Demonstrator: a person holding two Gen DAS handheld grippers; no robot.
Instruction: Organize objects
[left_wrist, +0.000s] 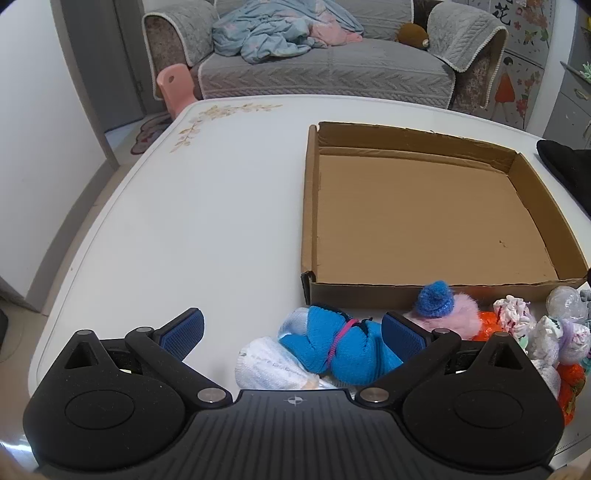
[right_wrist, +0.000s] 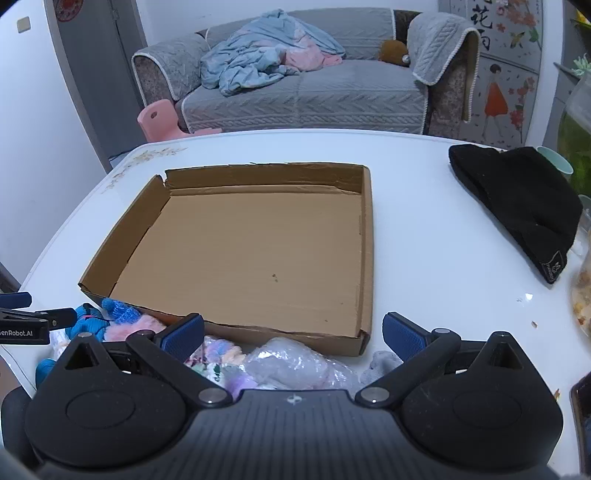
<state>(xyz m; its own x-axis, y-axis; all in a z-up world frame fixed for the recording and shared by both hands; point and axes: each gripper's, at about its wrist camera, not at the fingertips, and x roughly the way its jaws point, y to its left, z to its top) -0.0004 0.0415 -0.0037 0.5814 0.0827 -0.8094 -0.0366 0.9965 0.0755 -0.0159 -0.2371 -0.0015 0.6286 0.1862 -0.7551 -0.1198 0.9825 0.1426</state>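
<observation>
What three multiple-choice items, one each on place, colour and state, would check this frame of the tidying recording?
1. Where does the black knit hat lie?
A. inside the cardboard box
B. on the white table, right of the box
C. on the sofa

2. What colour is the knitted bundle between the left gripper's fingers?
A. bright blue
B. yellow
C. black

3. What state is the cardboard box in?
A. closed with a lid
B. open and filled with socks
C. open with nothing inside

Answers:
1 B, the right wrist view shows it on the white table, apart from the box.
2 A, blue with a pink tie around it.
3 C, only the bare brown floor shows.
</observation>
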